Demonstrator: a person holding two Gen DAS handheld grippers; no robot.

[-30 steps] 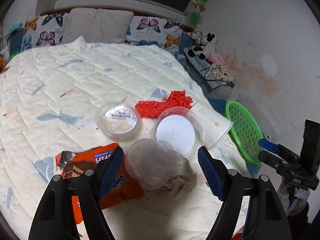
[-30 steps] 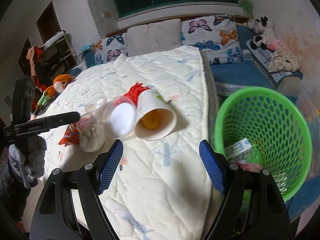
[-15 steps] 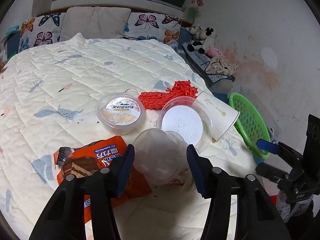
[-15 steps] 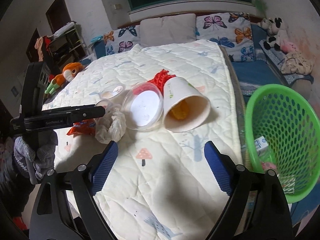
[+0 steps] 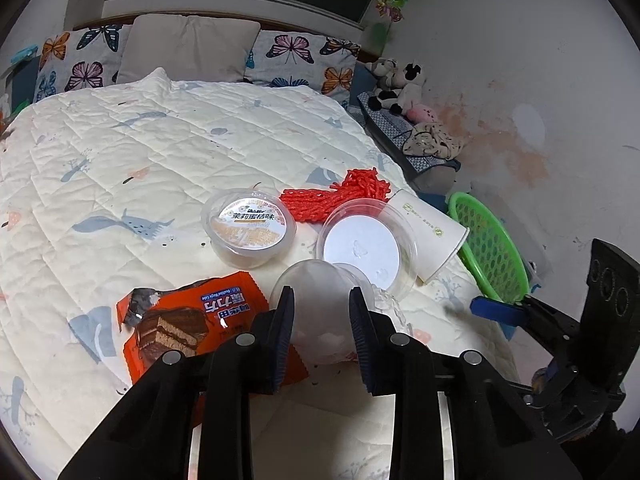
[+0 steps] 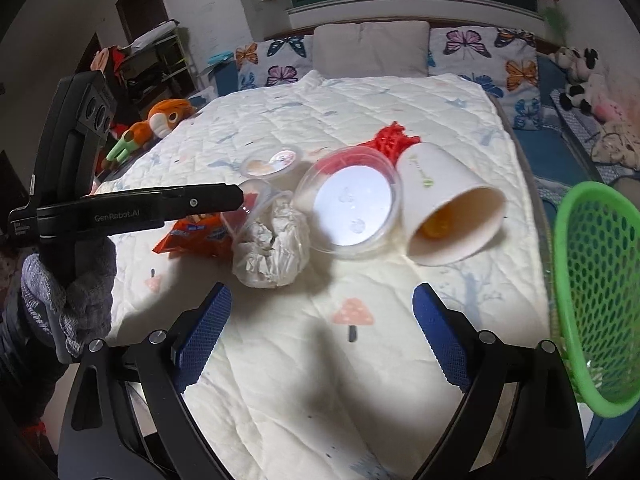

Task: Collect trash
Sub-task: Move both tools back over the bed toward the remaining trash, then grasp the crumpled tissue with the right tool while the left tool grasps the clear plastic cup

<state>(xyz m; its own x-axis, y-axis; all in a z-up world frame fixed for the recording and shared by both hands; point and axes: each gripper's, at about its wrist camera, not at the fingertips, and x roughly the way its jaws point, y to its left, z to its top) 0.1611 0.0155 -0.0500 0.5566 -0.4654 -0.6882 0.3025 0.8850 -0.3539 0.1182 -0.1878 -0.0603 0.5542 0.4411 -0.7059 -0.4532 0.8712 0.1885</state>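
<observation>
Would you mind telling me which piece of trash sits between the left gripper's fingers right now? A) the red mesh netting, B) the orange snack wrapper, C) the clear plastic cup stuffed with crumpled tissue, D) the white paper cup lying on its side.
C: in the left wrist view the left gripper has its closing jaws either side of the clear plastic cup, while the white paper cup, orange snack wrapper and red mesh netting lie apart.

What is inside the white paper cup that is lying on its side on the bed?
In the right wrist view, the paper cup opens toward the camera and something orange-yellow lies deep inside. What it is cannot be told; the cup wall covers the rest.
</observation>
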